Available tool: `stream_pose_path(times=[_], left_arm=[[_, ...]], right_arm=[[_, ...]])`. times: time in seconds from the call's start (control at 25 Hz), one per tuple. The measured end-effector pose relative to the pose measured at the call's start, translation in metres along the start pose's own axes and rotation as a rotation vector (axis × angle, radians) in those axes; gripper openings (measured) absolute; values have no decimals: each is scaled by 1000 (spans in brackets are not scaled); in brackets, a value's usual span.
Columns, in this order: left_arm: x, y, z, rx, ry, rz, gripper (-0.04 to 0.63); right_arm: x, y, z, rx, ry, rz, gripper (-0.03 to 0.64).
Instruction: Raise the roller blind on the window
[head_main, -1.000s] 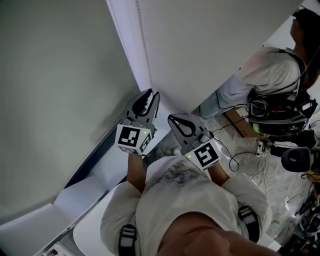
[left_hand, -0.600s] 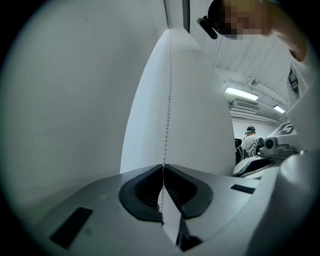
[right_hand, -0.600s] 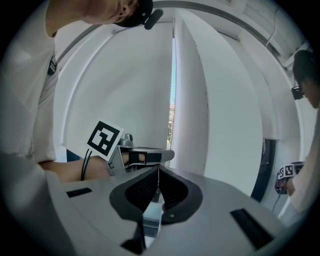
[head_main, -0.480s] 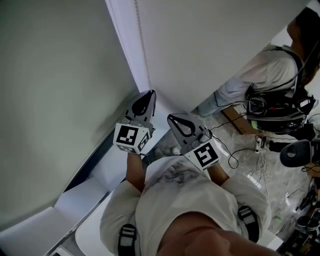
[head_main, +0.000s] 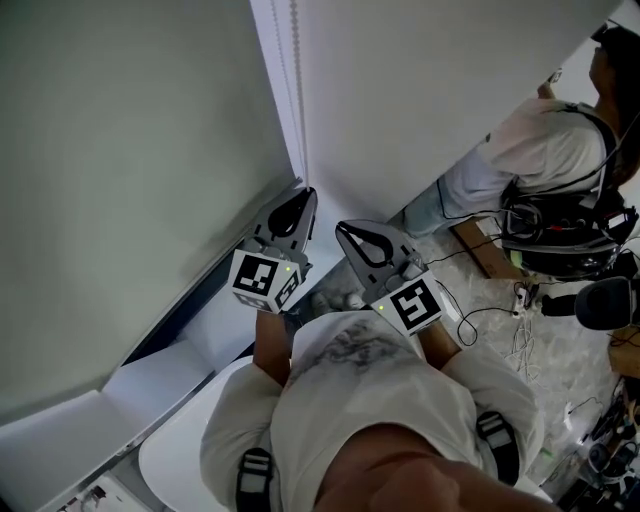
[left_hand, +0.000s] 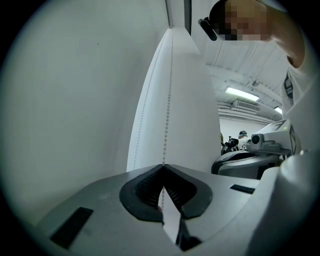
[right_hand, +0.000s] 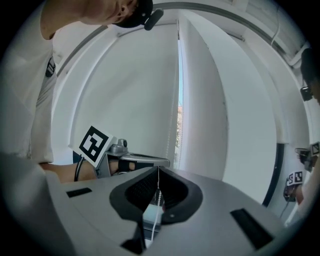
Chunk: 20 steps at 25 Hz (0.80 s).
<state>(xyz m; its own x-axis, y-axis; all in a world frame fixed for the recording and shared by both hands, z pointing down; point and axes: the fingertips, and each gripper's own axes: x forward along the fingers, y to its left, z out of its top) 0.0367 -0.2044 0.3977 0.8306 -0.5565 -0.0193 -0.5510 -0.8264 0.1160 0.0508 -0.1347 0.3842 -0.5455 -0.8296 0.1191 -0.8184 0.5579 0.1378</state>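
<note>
The white roller blind (head_main: 430, 90) hangs down over the window, and its bead chain (head_main: 293, 90) runs along the blind's left edge. My left gripper (head_main: 303, 193) is shut on the chain at the lower end of the visible run. In the left gripper view the chain (left_hand: 167, 110) rises straight out of the closed tips of the left gripper (left_hand: 163, 166), with a second strand to its left. My right gripper (head_main: 343, 229) sits just right of and below the left one. In its own view the right gripper (right_hand: 158, 169) is shut, with a chain strand (right_hand: 159, 200) threaded between the pads.
A grey-green wall (head_main: 120, 180) fills the left side, with the white window sill (head_main: 190, 340) below it. Another person (head_main: 540, 150) stands at the right beside dark equipment (head_main: 560, 240). Cables (head_main: 500, 310) lie on the floor, and wood pieces lie near them.
The view has shifted a little, so the blind's edge sits further right. Both grippers stay close together on the chain, hardly moved.
</note>
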Motion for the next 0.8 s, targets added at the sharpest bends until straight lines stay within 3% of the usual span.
stream_pose_path(times=[0.4, 0.8], left_arm=[[-24, -12, -18, -2, 51, 45, 8], [-42, -23, -18, -37, 22, 83, 8]], right_arm=[[7, 6, 29, 1, -45, 77, 63], [8, 15, 78, -17, -109, 140, 63]])
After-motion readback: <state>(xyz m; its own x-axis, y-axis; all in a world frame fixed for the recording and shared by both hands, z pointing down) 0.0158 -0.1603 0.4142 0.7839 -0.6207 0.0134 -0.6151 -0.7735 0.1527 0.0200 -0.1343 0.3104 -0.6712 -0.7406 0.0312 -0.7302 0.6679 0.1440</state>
